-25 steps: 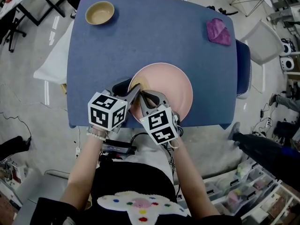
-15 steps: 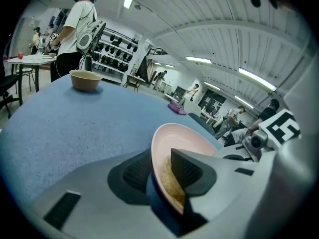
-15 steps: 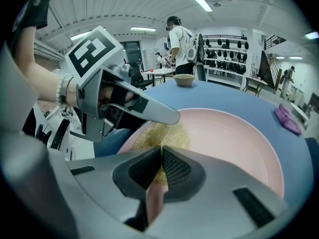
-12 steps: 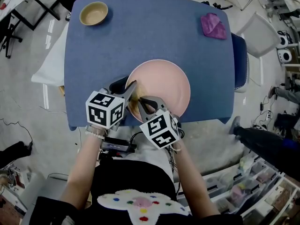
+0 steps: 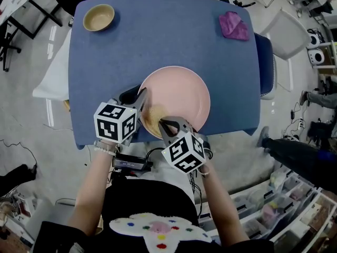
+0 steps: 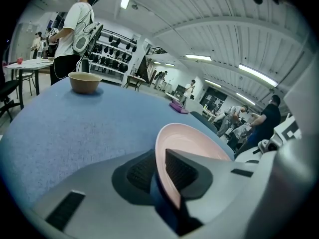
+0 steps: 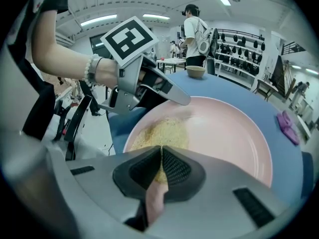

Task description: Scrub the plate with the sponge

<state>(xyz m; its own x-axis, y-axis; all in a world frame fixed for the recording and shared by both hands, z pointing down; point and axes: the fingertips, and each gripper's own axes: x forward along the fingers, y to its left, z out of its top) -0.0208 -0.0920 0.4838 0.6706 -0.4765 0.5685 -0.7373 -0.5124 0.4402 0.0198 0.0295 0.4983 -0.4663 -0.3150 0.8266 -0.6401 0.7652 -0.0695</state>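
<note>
Working left to right: the left gripper (image 5: 141, 99), its jaws just closing, pinches the left rim of the pink plate (image 5: 181, 96), which sits at the near edge of the blue tabletop (image 5: 158, 36). Plate judged rigid, smooth and likely slippery; the rim is the only sound hold. The right gripper (image 5: 163, 125) is pressed together on the thin tan sponge (image 5: 151, 116), which lies on the plate's near-left part. Sponge judged soft and light.

I note wide bare blue tabletop (image 5: 158, 36) beyond the round pink plate (image 5: 184, 94); only a small tan bowl (image 5: 98, 17) far-left and a crumpled purple cloth (image 5: 233, 26) far-right block the corners.
</note>
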